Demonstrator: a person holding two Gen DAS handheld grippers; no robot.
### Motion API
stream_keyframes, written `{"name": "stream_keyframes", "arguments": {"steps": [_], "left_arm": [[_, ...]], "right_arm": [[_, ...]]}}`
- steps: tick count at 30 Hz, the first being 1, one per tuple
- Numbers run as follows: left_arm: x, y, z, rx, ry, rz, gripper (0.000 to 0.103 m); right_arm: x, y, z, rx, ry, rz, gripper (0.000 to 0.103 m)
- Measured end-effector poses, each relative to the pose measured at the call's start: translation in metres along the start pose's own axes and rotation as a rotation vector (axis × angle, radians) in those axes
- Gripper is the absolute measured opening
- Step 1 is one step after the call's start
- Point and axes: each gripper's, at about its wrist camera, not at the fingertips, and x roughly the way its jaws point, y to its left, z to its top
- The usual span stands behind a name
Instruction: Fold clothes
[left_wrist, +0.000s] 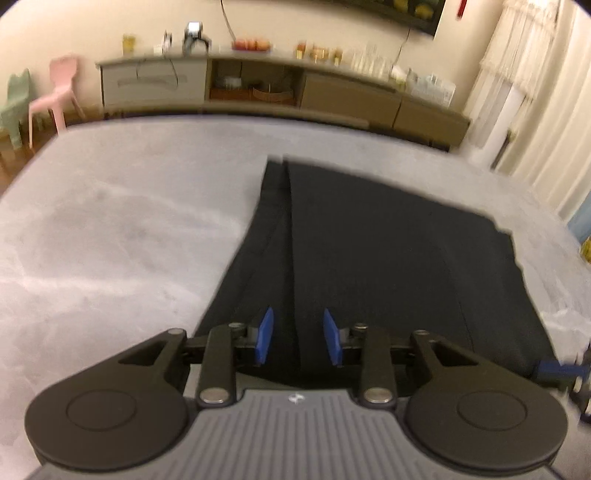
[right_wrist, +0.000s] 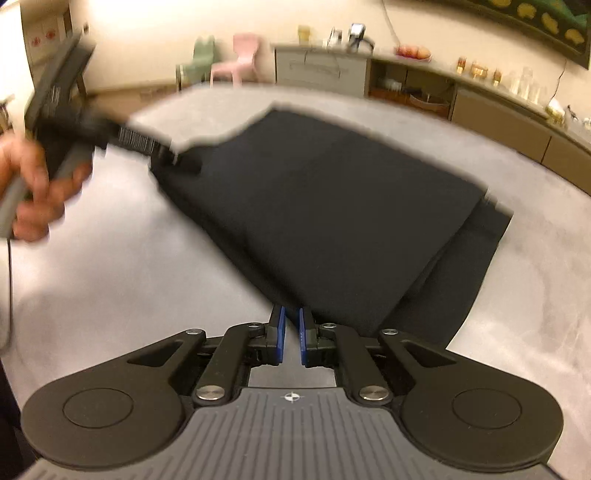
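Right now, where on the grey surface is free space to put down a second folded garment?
The grey surface is bare left of the black garment, up to the edge facing the pink chair. A bare strip also runs between the garment's far edge and the long sideboard. The near side is crowded: both grippers work at the garment there.

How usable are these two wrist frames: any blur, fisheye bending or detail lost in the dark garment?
Left wrist view: mild motion blur; the sideboard bows from fisheye distortion; the black garment shows only faint seams under warm indoor light. Right wrist view: heavier blur, worst on the person's hand and left gripper; the garment's edges smear; the gripper body in the foreground stays sharp.
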Motion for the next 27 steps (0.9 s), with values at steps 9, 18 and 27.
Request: {"name": "stream_keyframes", "arguments": {"steps": [9, 18, 27], "left_arm": [[0.032, 0.020, -0.001, -0.028, 0.035, 0.068, 0.028], [0.012, -0.004, -0.002, 0.020, 0.010, 0.109, 0.027], [0.014, -0.030, -0.010, 0.141, -0.026, -0.047, 0.030]], "right_arm": [[0.079, -0.064, 0.055, 0.082, 0.038, -0.123, 0.039], [0.038, -0.106, 0.039, 0.234, 0.017, -0.208, 0.043], [0.014, 0.008, 0.002, 0.148, -0.023, 0.035, 0.044]]}}
